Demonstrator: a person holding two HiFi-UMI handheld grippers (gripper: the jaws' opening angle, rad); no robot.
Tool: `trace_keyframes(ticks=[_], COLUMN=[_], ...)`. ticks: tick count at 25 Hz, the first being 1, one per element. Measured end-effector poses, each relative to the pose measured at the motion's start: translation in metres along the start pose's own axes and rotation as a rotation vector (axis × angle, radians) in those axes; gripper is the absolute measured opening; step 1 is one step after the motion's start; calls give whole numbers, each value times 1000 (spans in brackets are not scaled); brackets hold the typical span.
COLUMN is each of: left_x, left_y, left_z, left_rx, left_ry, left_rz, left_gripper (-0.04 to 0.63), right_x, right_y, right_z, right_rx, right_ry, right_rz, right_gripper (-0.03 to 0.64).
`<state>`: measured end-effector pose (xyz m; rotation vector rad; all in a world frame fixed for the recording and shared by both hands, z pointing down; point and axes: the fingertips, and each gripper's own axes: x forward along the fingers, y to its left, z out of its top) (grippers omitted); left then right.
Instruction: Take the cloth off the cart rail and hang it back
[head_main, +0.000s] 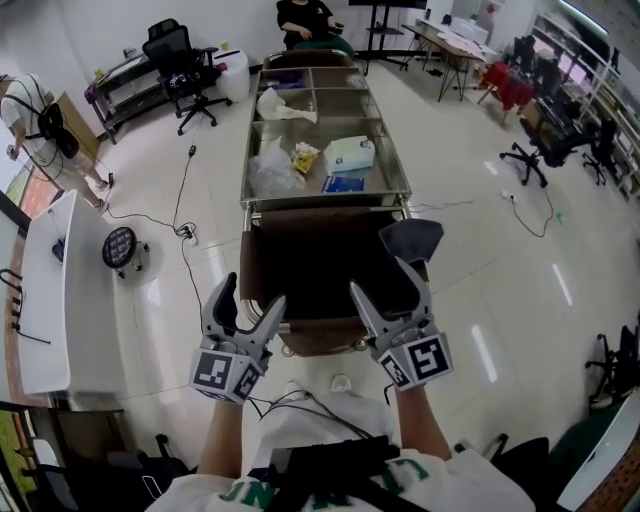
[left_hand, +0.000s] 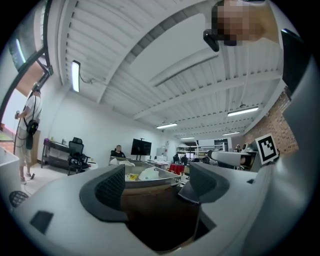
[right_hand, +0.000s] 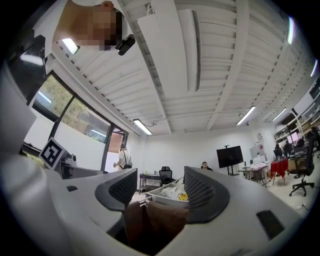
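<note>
A dark brown cloth (head_main: 318, 270) hangs over the near end rail (head_main: 325, 206) of the steel cart (head_main: 250, 150), and a smaller grey cloth (head_main: 410, 238) sits at the rail's right corner. My left gripper (head_main: 254, 292) is open in front of the brown cloth's lower left part. My right gripper (head_main: 380, 276) is open at its lower right part, just below the grey cloth. In the left gripper view the brown cloth (left_hand: 155, 210) lies past the spread jaws of the left gripper (left_hand: 157, 182). In the right gripper view the brown cloth (right_hand: 155, 220) shows low between the right gripper's (right_hand: 160, 185) apart pads.
The cart top carries a tissue box (head_main: 348, 155), a plastic bag (head_main: 270, 170) and a white rag (head_main: 283, 105). A white table (head_main: 50, 290) stands at the left, with cables and a round black device (head_main: 118, 247) on the floor. An office chair (head_main: 185, 60) and a seated person (head_main: 305, 20) are beyond.
</note>
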<state>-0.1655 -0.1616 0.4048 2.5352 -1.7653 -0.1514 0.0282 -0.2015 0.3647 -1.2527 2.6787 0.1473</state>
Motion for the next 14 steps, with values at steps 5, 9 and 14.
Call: trace_keyframes(ticks=[5, 9, 14], left_x=[2, 2, 4], left_y=[-4, 0, -7], left_z=[0, 1, 20], left_rx=[-5, -8, 36], left_ry=[-3, -12, -47], left_rz=[-9, 1, 15], left_gripper=[388, 388, 359], right_x=[1, 2, 3], right_y=[1, 4, 6], right_z=[-2, -4, -5], right_rx=[-5, -8, -13], right_ry=[7, 10, 10], right_rz=[1, 9, 12], right_gripper=[304, 304, 304])
